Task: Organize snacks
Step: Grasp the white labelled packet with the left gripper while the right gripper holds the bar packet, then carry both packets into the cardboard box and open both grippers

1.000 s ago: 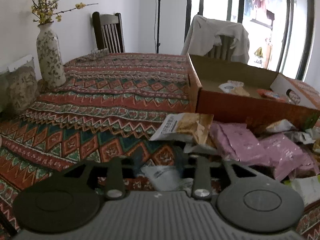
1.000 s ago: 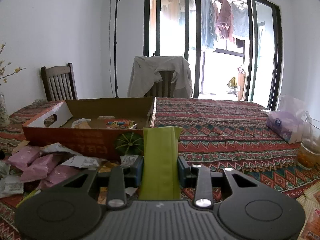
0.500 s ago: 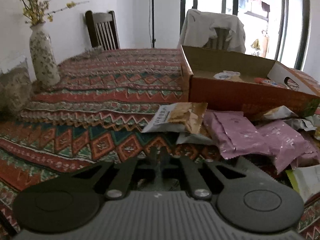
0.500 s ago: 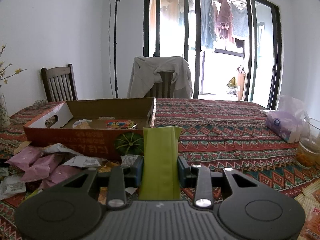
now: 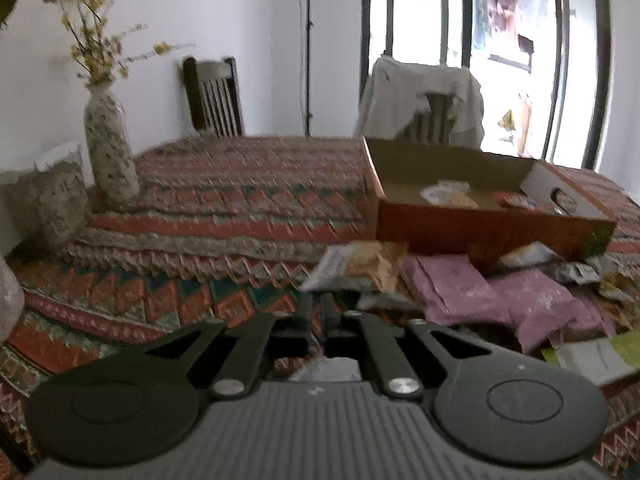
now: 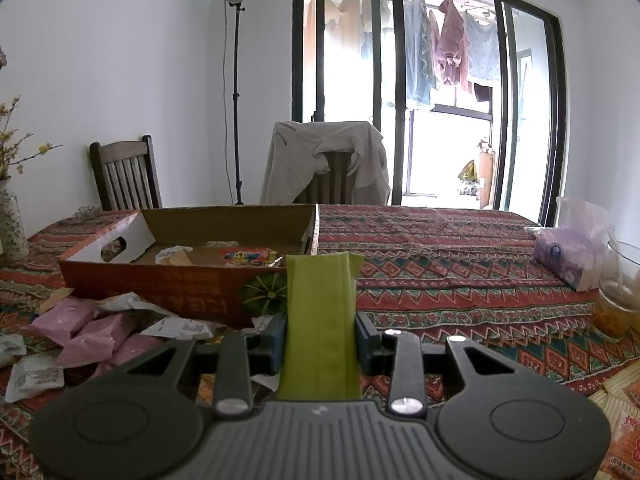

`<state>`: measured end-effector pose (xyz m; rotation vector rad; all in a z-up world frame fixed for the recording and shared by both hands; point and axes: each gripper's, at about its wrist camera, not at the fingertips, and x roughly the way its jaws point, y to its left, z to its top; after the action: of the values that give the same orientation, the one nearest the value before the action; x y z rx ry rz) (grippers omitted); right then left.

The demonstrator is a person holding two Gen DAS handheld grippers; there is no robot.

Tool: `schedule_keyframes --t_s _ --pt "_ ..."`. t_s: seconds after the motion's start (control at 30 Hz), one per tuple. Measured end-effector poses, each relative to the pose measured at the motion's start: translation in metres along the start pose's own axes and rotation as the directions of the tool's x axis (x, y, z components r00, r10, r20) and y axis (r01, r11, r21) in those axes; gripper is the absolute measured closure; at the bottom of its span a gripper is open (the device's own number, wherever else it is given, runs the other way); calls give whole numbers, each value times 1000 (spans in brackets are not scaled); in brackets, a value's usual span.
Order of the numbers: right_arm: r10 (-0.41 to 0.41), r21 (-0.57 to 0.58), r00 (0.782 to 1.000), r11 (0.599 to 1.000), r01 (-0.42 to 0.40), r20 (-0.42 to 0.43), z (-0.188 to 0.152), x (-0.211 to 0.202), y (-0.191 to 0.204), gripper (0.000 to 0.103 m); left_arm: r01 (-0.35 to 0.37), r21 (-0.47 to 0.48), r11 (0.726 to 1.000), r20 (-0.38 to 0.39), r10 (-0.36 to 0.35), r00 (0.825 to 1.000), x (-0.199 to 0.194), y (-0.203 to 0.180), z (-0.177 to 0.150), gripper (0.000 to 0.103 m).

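My left gripper is shut, its fingers pressed together low over the patterned cloth. A thin white packet shows just behind the tips and rides with them. Ahead lie a beige snack bag and pink packets, in front of the open cardboard box, which holds a few snacks. My right gripper is shut on an upright green packet, held above the table to the right of the box. More pink packets lie at the left.
A flowered vase stands at the table's far left. Two chairs, one draped with a jacket, stand behind the table. A tissue pack, a glass jar and orange packets sit at the right.
The left jaws closed on the white packet that lay between them, then the left gripper lifted and drew back a little. The right gripper with the green packet stayed still.
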<state>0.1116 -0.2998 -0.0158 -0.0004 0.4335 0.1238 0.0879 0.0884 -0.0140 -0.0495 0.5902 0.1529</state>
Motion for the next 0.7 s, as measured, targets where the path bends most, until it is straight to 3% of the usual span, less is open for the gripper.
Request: schedule_keyframes --t_s 0.07,0.1,0.13,0.17,0.27,0.33,0.43,0.7 --pt "0 0 1000 1000 0 0 0 0 0 69 27 9 1000 -30 -26 999 0 -2 -6 64" --pt "-1 0 1000 1000 1 -1 0 0 0 69 28 20 999 -27 -27 999 -2 -5 -11 40" --pt "-2 1 1000 1000 2 -2 0 0 0 69 17 42 999 -19 -16 1000 -4 -8 -15 25" --pt "-2 2 1000 1000 2 -3 0 0 -1 69 5 67 998 -15 -4 1000 -4 -11 -19 23" --pt "1 2 1000 1000 -1 -6 -1 1 1 69 22 81 996 -69 -17 997 6 -14 -28 26" --pt "8 -1 1000 1000 -8 -4 0 0 2 69 21 65 998 -100 -14 995 14 -12 -33 40" --pt "10 -6 1000 1000 -10 -5 -1 -1 2 69 33 42 999 -85 -29 996 12 -8 -33 52" --pt "11 -7 1000 1000 -11 12 2 -5 1 69 37 44 998 3 -37 999 -10 -11 -23 53"
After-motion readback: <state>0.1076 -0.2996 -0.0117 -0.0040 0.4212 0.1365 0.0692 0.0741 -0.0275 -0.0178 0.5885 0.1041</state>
